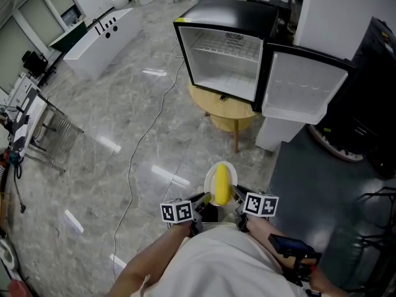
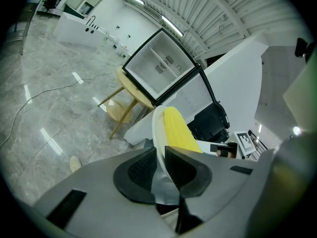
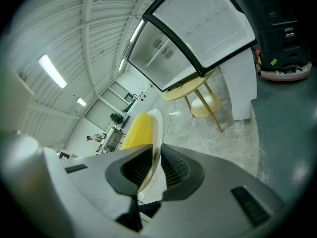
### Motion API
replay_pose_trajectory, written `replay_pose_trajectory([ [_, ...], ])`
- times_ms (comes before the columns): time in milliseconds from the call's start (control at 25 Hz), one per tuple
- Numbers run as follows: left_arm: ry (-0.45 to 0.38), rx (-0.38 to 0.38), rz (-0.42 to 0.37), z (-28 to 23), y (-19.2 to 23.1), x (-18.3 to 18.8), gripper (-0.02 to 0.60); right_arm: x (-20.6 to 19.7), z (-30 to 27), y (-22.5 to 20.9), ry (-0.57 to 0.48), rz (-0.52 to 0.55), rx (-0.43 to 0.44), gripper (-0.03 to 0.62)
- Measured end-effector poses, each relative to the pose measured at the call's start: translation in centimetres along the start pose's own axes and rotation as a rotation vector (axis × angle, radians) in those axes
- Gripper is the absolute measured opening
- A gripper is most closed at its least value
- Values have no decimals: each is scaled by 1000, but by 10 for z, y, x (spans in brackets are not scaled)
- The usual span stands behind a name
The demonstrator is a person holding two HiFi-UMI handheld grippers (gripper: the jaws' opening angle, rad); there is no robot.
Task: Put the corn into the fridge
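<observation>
A yellow corn cob (image 1: 221, 185) lies on a small white plate (image 1: 229, 169) that I hold in front of my body. My left gripper (image 1: 205, 201) is shut on the plate's left rim and my right gripper (image 1: 236, 195) is shut on its right rim. In the left gripper view the plate (image 2: 158, 128) stands edge-on between the jaws with the corn (image 2: 178, 130) on its right side. In the right gripper view the corn (image 3: 136, 130) is left of the plate (image 3: 157, 128). The small black fridge (image 1: 226, 48) stands ahead, open and empty, its door (image 1: 301, 85) swung right.
The fridge sits on a round wooden table (image 1: 228, 110). A black cable (image 1: 145, 135) runs across the marble floor. A white counter (image 1: 102, 39) stands far left, a metal rack (image 1: 37, 135) at the left edge. Dark equipment (image 1: 365, 110) and a grey mat (image 1: 309, 184) are to the right.
</observation>
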State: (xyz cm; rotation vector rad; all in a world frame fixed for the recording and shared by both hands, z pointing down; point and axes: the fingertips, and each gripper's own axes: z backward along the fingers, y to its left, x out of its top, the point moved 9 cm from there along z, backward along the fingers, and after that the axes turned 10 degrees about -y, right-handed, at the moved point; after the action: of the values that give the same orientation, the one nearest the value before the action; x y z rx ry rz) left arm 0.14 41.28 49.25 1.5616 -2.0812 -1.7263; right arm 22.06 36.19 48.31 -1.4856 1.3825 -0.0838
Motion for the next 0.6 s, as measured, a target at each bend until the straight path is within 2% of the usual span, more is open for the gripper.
replay_pose_trajectory([
  [600, -6, 21, 27, -17, 31, 57, 54, 30, -59, 14, 18, -7, 3, 58],
])
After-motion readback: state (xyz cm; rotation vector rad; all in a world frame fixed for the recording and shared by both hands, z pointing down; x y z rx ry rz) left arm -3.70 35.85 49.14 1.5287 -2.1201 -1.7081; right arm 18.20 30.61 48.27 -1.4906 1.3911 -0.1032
